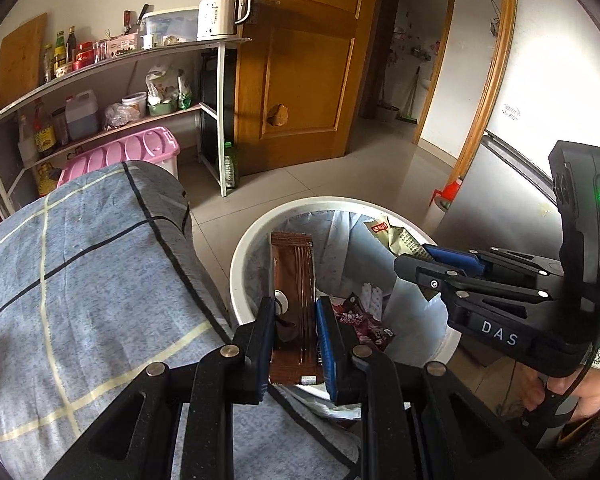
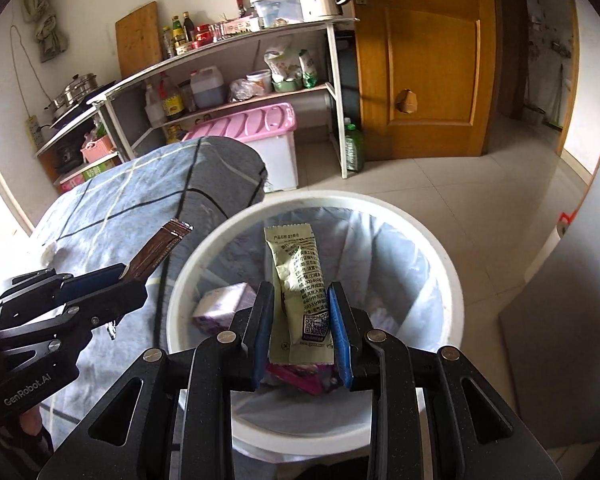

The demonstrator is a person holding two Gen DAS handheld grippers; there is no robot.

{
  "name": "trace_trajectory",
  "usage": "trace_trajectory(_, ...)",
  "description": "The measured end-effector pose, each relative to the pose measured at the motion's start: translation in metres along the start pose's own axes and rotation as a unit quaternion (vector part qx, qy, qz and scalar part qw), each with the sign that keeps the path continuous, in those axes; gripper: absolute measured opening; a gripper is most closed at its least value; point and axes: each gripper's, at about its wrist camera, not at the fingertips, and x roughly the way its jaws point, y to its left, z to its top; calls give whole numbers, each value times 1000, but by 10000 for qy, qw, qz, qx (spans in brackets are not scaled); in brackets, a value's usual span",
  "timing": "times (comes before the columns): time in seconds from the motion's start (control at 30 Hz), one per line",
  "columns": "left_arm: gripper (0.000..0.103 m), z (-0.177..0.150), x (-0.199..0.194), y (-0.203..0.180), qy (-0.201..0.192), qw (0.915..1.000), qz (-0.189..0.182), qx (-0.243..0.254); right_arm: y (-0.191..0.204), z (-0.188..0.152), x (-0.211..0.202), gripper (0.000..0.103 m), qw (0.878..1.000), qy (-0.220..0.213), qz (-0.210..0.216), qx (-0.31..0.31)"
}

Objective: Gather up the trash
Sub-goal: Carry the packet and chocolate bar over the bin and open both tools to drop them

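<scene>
A white round trash bin (image 1: 244,248) with a pale liner stands on the floor; it also shows in the right wrist view (image 2: 444,256). My left gripper (image 1: 296,312) is shut on a brown sachet (image 1: 292,264) and holds it over the bin's left rim; the sachet also shows in the right wrist view (image 2: 160,248). My right gripper (image 2: 300,300) is shut on a pale green sachet (image 2: 296,276) held above the bin's opening; that sachet also shows in the left wrist view (image 1: 400,240). Wrappers (image 1: 364,320) and a purple packet (image 2: 224,304) lie inside the bin.
A table under a blue checked cloth (image 1: 80,280) stands left of the bin. Behind are a shelf rack (image 1: 112,92) with bottles, a kettle (image 1: 220,12) and a pink-lidded box (image 1: 128,152), a wooden door (image 1: 300,60) and a steel fridge (image 1: 496,192) at right.
</scene>
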Motion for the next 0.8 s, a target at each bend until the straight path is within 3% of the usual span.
trace_trajectory(0.63, 22, -5, 31, -23, 298, 9995, -66, 97, -24, -16, 13, 31, 9991, 313, -268, 69)
trace_trajectory(0.73, 31, -4, 31, -22, 289, 9995, -51, 67, -23, -15, 13, 32, 9989, 313, -337, 46)
trace_trajectory(0.8, 35, -4, 29, -21, 259, 9996, -50, 68, -22, -15, 11, 41, 9991, 289, -324, 32)
